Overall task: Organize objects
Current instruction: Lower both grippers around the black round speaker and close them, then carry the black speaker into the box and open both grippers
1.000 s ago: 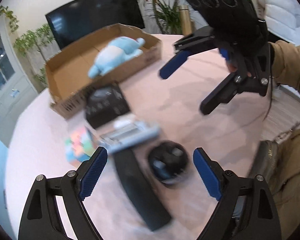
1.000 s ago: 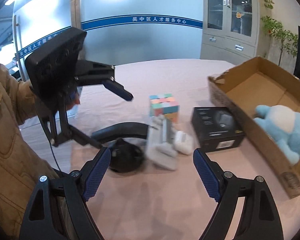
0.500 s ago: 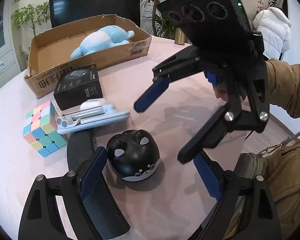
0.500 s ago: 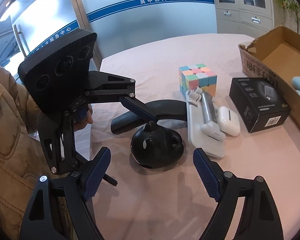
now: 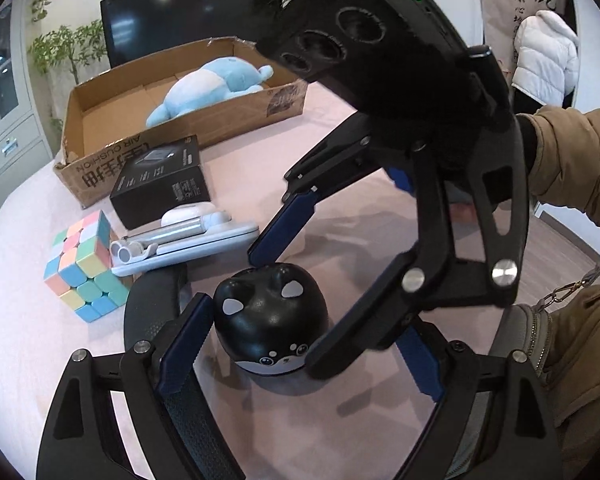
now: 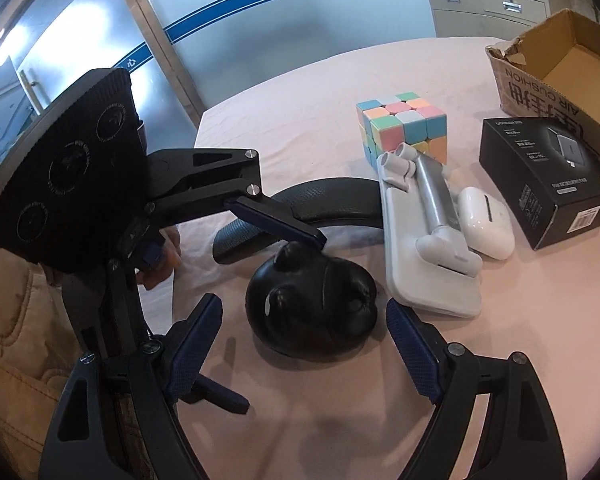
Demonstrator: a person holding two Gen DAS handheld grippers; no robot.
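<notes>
Both tools lowered, spread wide round black dog toy [image 5: 270, 316], pink tablecloth [image 5: 32, 360], office

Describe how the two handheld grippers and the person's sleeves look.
Both the left gripper and the right gripper are black frames with silver screws. Each has two fingers with ribbed blue pads. Each carries a black housing with three round lenses; the right one shows a green light. Both sleeves are tan; the left one looks quilted.
</notes>
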